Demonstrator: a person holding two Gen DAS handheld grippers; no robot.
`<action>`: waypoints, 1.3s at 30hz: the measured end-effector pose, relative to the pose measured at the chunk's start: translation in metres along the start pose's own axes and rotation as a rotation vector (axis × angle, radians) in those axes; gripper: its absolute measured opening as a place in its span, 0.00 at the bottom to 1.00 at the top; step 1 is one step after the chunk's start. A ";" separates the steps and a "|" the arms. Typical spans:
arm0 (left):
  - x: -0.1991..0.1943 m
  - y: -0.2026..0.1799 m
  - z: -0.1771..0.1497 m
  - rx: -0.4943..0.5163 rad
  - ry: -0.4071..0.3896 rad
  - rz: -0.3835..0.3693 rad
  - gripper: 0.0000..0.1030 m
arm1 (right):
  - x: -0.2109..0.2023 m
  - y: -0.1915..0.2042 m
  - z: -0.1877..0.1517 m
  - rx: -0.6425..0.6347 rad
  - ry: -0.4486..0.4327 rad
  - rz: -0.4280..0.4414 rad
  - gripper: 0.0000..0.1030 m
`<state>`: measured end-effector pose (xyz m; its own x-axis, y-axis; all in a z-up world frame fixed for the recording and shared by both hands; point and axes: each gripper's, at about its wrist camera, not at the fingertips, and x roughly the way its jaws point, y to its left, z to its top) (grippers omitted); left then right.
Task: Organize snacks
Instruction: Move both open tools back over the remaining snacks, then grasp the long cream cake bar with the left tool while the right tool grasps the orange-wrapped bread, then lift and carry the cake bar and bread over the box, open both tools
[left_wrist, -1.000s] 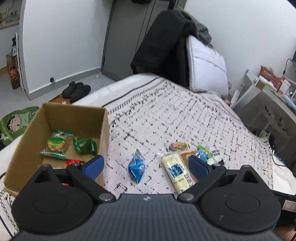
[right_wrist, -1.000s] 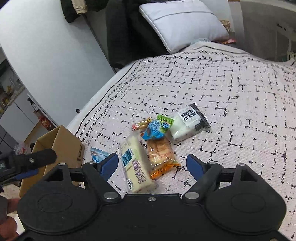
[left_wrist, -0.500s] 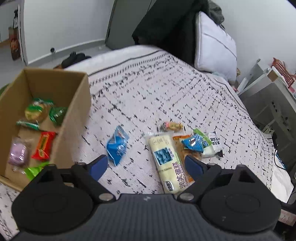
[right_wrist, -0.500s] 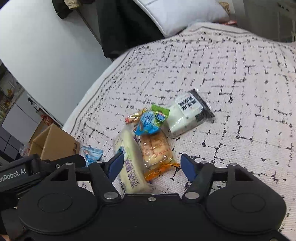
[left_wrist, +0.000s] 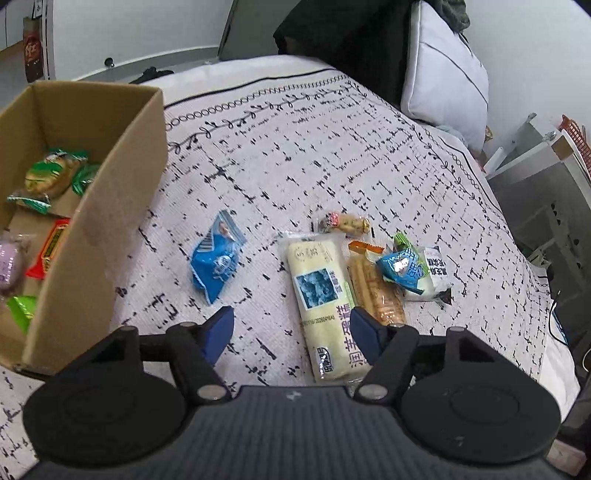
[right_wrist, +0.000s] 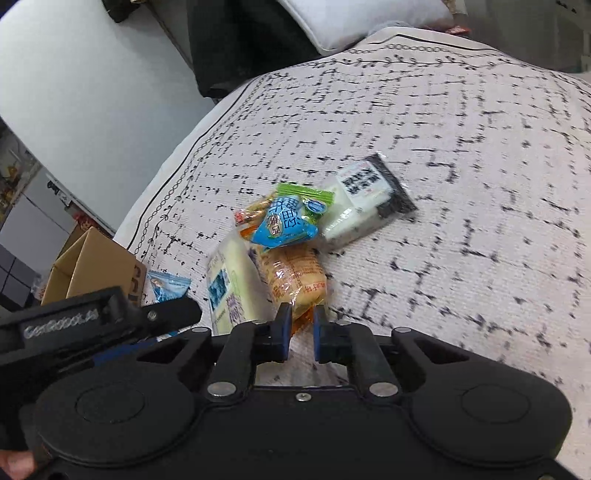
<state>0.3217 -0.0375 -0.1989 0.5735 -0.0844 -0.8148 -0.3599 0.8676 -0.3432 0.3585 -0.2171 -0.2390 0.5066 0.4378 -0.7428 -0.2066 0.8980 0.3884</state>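
Now, right gripper (right_wrist: 298, 334) pinched shut on the orange-edged biscuit packet (right_wrist: 297, 282) just ahead of its tips; left gripper (left_wrist: 291, 332) closing, nothing pressed yet — long pale cake packet (left_wrist: 325, 295) between its fingers, cardboard box (left_wrist: 110, 206) off left.

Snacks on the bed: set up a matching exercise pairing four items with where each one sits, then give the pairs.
Items:
1. red packet
2. lone blue packet
3. orange-wrapped biscuits
4. white pillow

Places:
A. alone on the bedspread beside the box
B. pinched at its end by the right gripper
C. inside the cardboard box
D. at the far end of the bed

Pairs: 1-C, 2-A, 3-B, 4-D
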 end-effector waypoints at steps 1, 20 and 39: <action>0.002 -0.001 0.000 -0.002 0.004 -0.004 0.67 | -0.003 -0.002 -0.001 0.011 0.005 0.002 0.01; 0.038 -0.006 -0.005 -0.032 0.065 -0.081 0.30 | -0.019 -0.013 -0.007 0.039 -0.013 -0.045 0.40; 0.015 0.024 -0.002 -0.021 0.071 -0.023 0.25 | -0.009 0.011 -0.002 -0.107 -0.081 -0.101 0.67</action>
<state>0.3199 -0.0191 -0.2207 0.5282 -0.1398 -0.8376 -0.3626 0.8548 -0.3713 0.3496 -0.2107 -0.2290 0.5942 0.3443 -0.7269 -0.2369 0.9386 0.2509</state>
